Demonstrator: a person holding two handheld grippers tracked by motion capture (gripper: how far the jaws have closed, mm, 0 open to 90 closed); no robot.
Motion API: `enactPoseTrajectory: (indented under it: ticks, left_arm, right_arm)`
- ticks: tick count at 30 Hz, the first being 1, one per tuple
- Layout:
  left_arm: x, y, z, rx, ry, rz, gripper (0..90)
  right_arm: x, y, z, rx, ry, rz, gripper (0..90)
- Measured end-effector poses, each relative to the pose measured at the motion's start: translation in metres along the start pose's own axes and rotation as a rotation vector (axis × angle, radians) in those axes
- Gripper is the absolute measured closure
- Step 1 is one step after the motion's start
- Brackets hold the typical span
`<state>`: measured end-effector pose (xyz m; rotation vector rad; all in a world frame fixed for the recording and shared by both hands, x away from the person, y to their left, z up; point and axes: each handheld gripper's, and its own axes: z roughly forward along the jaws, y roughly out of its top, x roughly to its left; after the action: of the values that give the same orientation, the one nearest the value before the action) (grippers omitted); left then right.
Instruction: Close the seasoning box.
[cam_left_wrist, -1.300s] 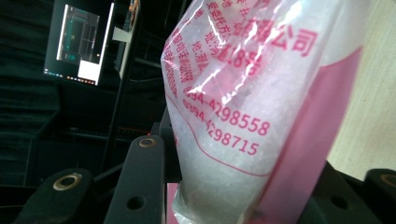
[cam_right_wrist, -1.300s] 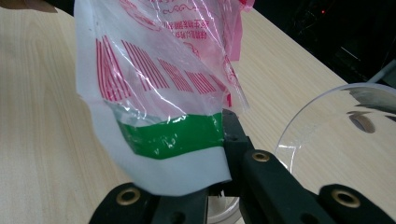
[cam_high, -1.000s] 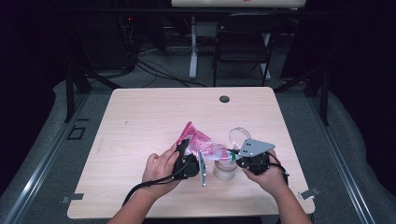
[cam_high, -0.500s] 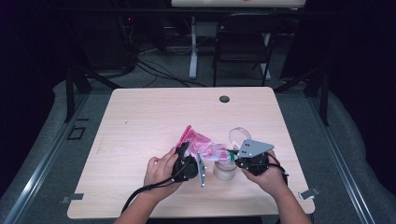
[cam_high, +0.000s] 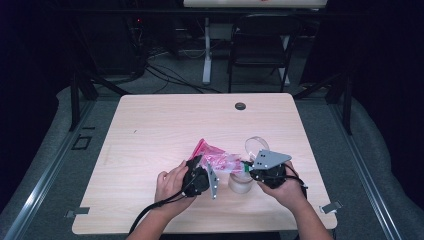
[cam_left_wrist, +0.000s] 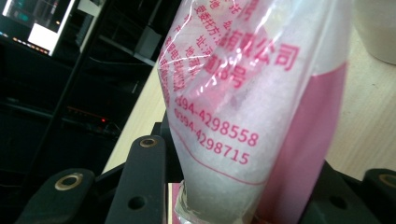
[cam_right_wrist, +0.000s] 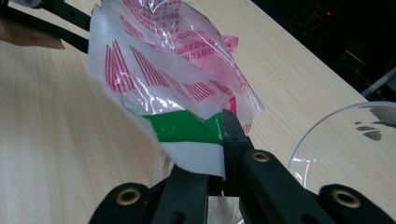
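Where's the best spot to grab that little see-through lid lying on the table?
Judging by its pose, take the clear lid by its thin rim. It lies flat on the table with open wood beyond it, so come down from above on that far edge, away from the bag.

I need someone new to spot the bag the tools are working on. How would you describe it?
Start at the light wooden table and go to its near edge, where two hands meet. Stretched between the left tool and the right tool, above a small white container, is the plastic bag. It is the one pink thing there: clear film with pink print, white powder inside and a green band at the right tool's end.
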<state>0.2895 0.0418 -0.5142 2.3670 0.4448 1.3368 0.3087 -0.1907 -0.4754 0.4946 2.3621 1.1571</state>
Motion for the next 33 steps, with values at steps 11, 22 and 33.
enactPoseTrajectory:
  ticks: [11,22,33]
  left_arm:
    - [-0.010,-0.008,0.009,-0.002,-0.068,-0.101,67.5]
    - [-0.016,-0.015,0.015,-0.004,-0.129,-0.195,69.9]
    - [-0.015,-0.023,0.018,-0.011,-0.173,-0.261,70.9]
  right_arm:
    - [0.006,0.003,0.004,0.021,-0.007,-0.029,90.0]
    - [0.011,0.006,0.008,0.034,-0.021,-0.039,89.3]
    - [0.012,0.010,0.006,-0.002,0.008,-0.020,78.0]
